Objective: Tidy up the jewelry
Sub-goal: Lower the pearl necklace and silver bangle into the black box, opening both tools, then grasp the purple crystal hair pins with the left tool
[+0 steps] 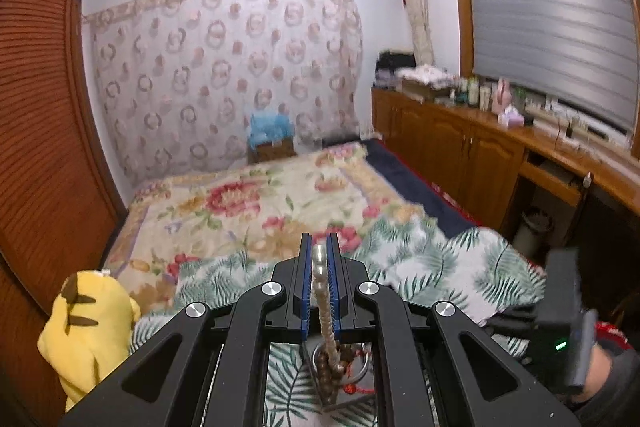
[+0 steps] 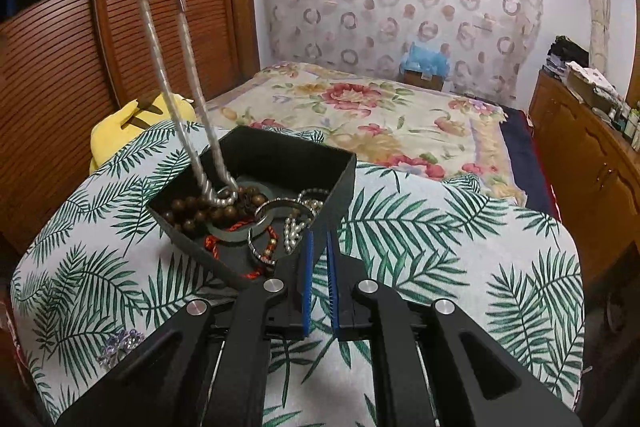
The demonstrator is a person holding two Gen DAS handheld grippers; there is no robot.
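The left hand-held gripper (image 1: 319, 259) grips a silver necklace (image 2: 160, 75) hanging into the black box (image 2: 276, 155); the right hand-held gripper (image 2: 319, 239) is closed, empty. Most jewelry already lies inside.

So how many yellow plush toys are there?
1. The yellow plush toy sits by the wooden wardrobe, behind the leaf-print cloth. Others could be hidden behind the cloth.

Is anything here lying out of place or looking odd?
Yes. A small purple sparkly piece lies alone on the leaf-print cloth, outside the black box holding the other jewelry. Also, the pearl necklace is only half in: its loop hangs from the left hand-held gripper into the box.
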